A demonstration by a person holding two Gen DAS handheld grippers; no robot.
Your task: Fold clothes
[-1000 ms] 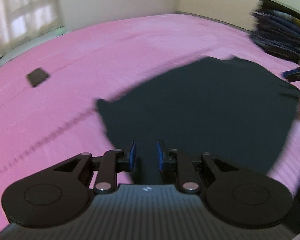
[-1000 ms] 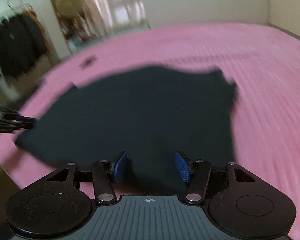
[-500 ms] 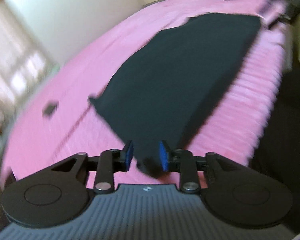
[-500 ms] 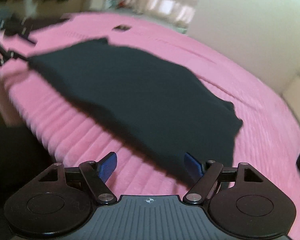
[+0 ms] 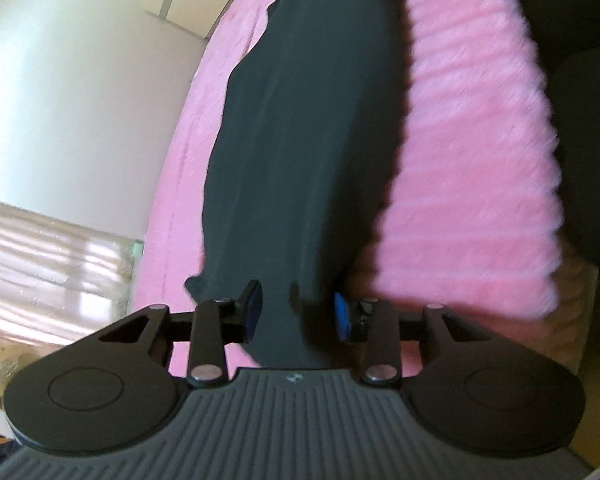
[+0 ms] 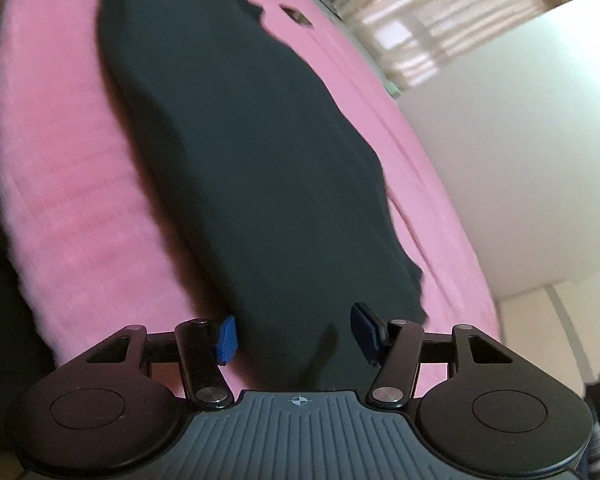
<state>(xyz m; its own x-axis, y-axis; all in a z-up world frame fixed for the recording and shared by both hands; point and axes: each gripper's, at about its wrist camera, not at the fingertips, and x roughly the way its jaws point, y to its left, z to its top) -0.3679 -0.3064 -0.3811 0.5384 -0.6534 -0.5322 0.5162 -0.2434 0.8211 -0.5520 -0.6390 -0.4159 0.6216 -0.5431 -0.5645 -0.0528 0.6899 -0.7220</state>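
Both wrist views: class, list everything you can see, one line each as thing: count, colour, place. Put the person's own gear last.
Garment: one, black, spread flat on the bed, its ends reaching between both sets of jaws.
Bed cover: one, pink, ribbed, under the garment.
Small flat object: one, dark, on the cover beyond the garment; too blurred to identify.
Wall: white, beyond the bed.
Curtain: one, pale, over a bright window.
Left gripper: one, black with blue pads, jaws apart and just opening, cloth between them.
Right gripper: one, black with blue pads, jaws apart and just closing, cloth between them.
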